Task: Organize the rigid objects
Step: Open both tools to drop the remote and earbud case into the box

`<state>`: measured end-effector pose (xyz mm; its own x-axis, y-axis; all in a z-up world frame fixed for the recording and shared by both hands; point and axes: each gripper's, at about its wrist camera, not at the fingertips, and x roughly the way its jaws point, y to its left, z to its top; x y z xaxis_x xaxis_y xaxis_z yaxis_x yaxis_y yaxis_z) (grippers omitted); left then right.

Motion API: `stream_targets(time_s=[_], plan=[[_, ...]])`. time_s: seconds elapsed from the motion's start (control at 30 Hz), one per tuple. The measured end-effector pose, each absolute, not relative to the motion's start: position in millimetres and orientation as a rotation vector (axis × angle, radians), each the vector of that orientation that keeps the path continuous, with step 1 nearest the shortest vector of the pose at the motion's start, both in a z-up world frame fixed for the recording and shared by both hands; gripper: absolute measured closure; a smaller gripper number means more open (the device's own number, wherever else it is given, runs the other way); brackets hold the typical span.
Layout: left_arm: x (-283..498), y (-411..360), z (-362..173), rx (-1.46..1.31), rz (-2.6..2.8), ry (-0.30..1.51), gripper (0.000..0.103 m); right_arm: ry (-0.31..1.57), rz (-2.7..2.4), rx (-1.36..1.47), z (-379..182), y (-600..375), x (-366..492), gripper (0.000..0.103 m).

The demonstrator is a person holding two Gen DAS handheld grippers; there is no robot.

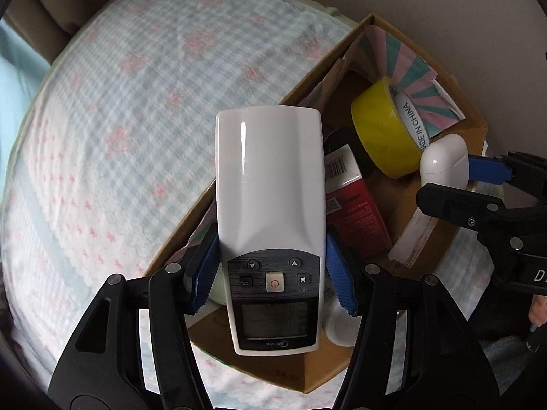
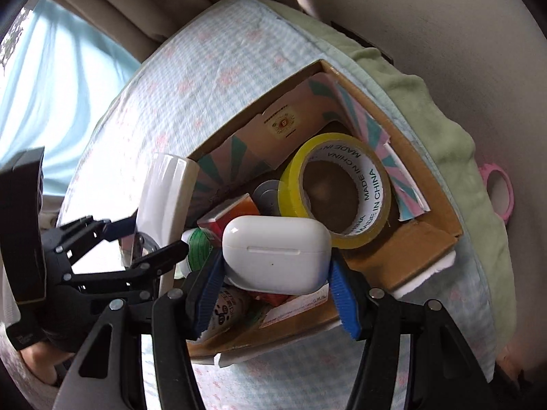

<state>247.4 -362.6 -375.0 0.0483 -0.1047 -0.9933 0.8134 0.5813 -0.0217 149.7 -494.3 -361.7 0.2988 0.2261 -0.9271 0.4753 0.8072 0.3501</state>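
My left gripper (image 1: 271, 273) is shut on a white remote control (image 1: 270, 205) with a dark button panel and holds it over the near corner of the cardboard box (image 1: 307, 379). My right gripper (image 2: 277, 287) is shut on a white earbuds case (image 2: 277, 253) above the box (image 2: 420, 263). In the left wrist view the right gripper (image 1: 478, 174) shows at the right edge with the case (image 1: 444, 160). In the right wrist view the left gripper (image 2: 143, 239) holds the remote (image 2: 164, 198) at the box's left edge.
The box holds a yellow tape roll (image 2: 338, 191), a red carton (image 1: 359, 212), a grey disc (image 2: 266, 194), small bottles (image 2: 229, 307) and striped paper flaps (image 1: 403, 65). It sits on a checked blue-pink blanket (image 1: 119, 119). A pink tape roll (image 2: 499, 191) lies by the wall.
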Motion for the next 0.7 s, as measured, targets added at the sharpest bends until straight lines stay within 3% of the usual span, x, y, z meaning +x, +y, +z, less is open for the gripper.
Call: stream_targets(time_s=[0.2,0.27,0.3,0.33,0.4,0.43,0.7], plan=[[239.2,-363.6,-379.0,0.779,-0.805,1.306,0.048,1.327,-0.176,0.678,-375.0,-495.0,151.5,0.048],[232.9,-363.6,-376.9,0.82,-0.812,1.28,0.032,1.353,-0.187,0.673,-378.3,-495.5,153.3,0.048],[231.7,-362.8,-374.8,0.818,-0.817,1.274,0.004,1.364,-0.187,0.672,-379.4,-495.5,153.5,0.044],[231.7,-359.8,-370.3,0.797,-0.828,1.261,0.0,1.367,-0.194,0.67,-378.2,-496.0,152.4,0.027],[232.6,-353.4,-362.1,0.761,-0.837,1.256,0.0,1.337,-0.207,0.662,-370.4,-497.1,148.3,0.003],[233.6,-350.1,-360.5,0.751,-0.829,1.261,0.0,1.331,-0.203,0.663,-367.4,-497.4,147.4,0.0],[234.6,-334.4,-339.5,0.709,-0.793,1.25,0.0,1.324,-0.247,0.674,-351.7,-495.1,142.8,0.0]])
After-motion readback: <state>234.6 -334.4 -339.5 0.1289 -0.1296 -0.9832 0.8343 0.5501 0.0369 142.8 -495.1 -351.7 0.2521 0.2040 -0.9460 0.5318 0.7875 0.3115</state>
